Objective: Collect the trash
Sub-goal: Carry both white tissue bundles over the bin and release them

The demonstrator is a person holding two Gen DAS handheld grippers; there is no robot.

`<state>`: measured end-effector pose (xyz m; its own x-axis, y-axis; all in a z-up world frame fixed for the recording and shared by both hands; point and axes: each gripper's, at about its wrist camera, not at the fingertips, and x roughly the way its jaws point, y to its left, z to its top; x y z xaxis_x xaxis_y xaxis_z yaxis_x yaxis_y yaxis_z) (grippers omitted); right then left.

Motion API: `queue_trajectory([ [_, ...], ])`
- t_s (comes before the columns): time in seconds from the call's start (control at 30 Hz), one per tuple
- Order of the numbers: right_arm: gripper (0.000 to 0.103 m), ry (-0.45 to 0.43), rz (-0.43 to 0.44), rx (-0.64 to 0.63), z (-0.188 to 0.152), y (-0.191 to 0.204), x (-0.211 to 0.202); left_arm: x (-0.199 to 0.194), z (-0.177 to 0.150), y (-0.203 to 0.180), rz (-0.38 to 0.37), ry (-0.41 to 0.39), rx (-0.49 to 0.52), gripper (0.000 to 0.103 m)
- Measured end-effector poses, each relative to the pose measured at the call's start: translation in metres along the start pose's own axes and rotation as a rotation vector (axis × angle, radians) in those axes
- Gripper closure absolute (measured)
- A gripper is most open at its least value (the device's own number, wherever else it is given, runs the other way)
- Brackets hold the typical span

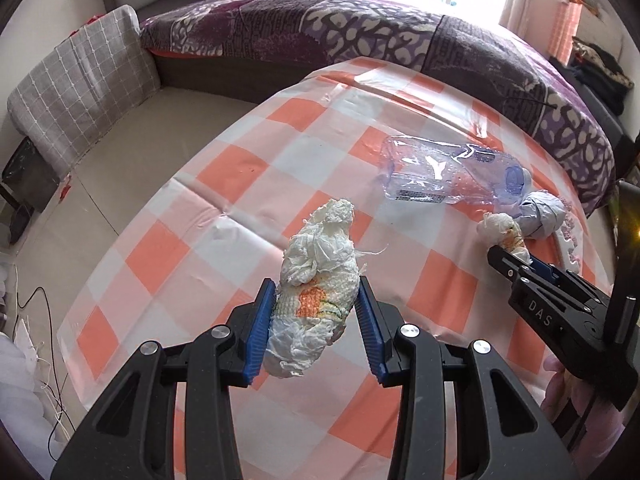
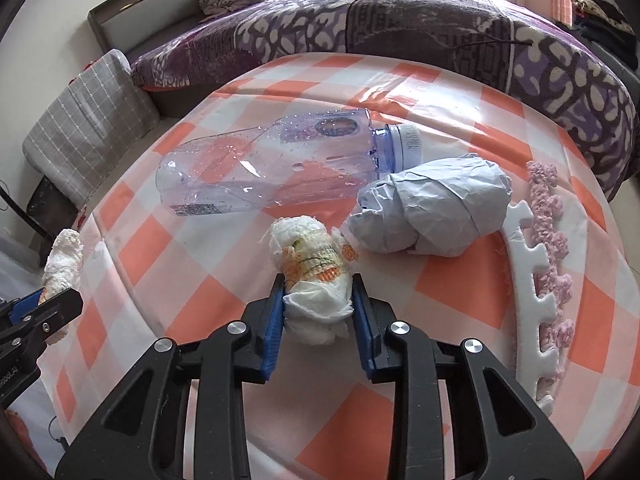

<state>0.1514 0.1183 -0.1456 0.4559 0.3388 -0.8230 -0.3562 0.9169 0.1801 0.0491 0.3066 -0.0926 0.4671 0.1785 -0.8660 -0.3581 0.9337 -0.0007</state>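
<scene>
Checked tablecloth (image 1: 248,168) below; left gripper (image 1: 318,300) pinches tissue wad (image 1: 316,280); right gripper (image 2: 318,292) pinches another wad (image 2: 312,264).

Checkered table (image 2: 452,292), clear bottle (image 2: 264,168) lying flat, crumpled grey paper (image 2: 436,208), pink-fringed mat (image 2: 532,256)

Orange-and-white checked plastic tablecloth (image 1: 304,152) beneath the grippers, purple patterned bedspread (image 2: 460,28) ahead, grey grid-patterned cushion (image 1: 88,92) far left, white foam puzzle-edged mat (image 2: 528,264) with pink fuzzy trim (image 2: 550,240) right.
</scene>
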Motion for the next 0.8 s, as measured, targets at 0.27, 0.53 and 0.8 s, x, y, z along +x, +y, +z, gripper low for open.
queue_trajectory([
  [0.27, 0.073, -0.114, 0.081, 0.004, 0.005, 0.014, -0.042, -0.029, 0.008, 0.014, -0.007, -0.089, -0.069, 0.062],
  [0.53, 0.073, -0.232, 0.093, -0.026, 0.008, 0.022, -0.095, -0.065, 0.017, 0.003, -0.024, -0.200, -0.071, 0.062],
  [0.8, 0.073, -0.281, 0.083, -0.057, 0.002, 0.017, -0.134, -0.087, 0.014, -0.020, -0.045, -0.251, -0.035, 0.062],
])
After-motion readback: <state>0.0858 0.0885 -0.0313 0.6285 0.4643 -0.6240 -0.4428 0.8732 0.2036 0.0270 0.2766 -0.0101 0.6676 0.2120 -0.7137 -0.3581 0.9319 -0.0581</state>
